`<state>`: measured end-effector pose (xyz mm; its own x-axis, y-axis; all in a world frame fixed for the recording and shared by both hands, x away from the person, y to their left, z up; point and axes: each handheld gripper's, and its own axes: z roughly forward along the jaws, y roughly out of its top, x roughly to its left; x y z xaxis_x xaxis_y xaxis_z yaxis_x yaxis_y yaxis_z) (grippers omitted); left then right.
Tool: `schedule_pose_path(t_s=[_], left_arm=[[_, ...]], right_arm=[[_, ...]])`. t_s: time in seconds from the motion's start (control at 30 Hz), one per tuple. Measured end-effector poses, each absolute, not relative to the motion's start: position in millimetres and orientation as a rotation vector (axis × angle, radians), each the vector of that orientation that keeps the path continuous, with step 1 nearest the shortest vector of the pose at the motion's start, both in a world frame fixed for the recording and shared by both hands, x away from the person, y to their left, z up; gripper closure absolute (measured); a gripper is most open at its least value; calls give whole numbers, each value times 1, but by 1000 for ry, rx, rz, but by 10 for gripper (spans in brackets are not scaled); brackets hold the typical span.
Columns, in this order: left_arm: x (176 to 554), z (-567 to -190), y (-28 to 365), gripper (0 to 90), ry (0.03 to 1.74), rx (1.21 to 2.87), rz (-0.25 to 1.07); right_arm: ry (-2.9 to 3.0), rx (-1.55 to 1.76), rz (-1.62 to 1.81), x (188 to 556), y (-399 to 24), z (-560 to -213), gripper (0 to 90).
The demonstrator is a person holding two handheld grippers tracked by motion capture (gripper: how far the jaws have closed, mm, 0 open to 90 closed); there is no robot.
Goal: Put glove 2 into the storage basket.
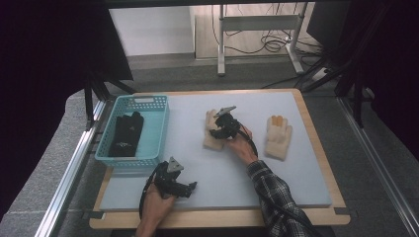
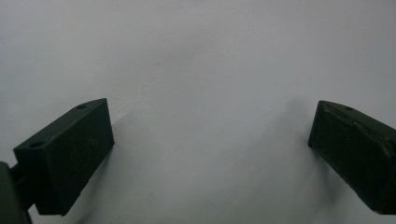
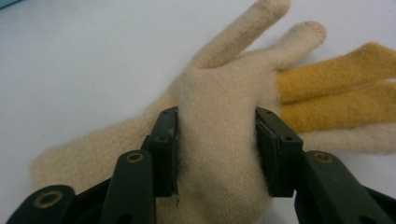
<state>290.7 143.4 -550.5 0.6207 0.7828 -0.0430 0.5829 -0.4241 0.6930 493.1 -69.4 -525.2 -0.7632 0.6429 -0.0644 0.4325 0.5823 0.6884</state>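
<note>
Cream glove (image 3: 219,135) with two mustard-yellow fingers lies flat on the pale table (image 1: 197,148), and the right tongs (image 1: 219,129) are pinching it across the palm: in the right gripper view the knit bulges up between the two black pads (image 3: 166,149), which press against it from either side. The thumb and one cream finger point away past the tips of these tongs, and the yellow fingers run off to their right in that view. The wrist end of the glove trails back to the left under the tongs.

A second cream glove (image 1: 277,137) of the same kind lies on the table on the far side of the right tongs from the basket, apart from them. The blue basket (image 1: 148,104) stands on the other side of the right tongs, just beyond the left tongs, with a black glove (image 1: 126,133) in it.

The left tongs (image 1: 190,186) rest low at the near edge of the table, well apart from the cream glove. In the left gripper view they are spread wide over bare table with nothing between them.
</note>
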Motion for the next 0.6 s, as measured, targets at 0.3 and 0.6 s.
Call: schedule_pose_path(t_s=[0.3, 0.6], left_arm=[[291, -550, 144, 2, 1064, 2162, 376], [291, -550, 144, 2, 1063, 2160, 376]], right_arm=[[2498, 865, 1092, 470, -94, -489, 554], [2517, 787, 1179, 408, -120, -459, 535]])
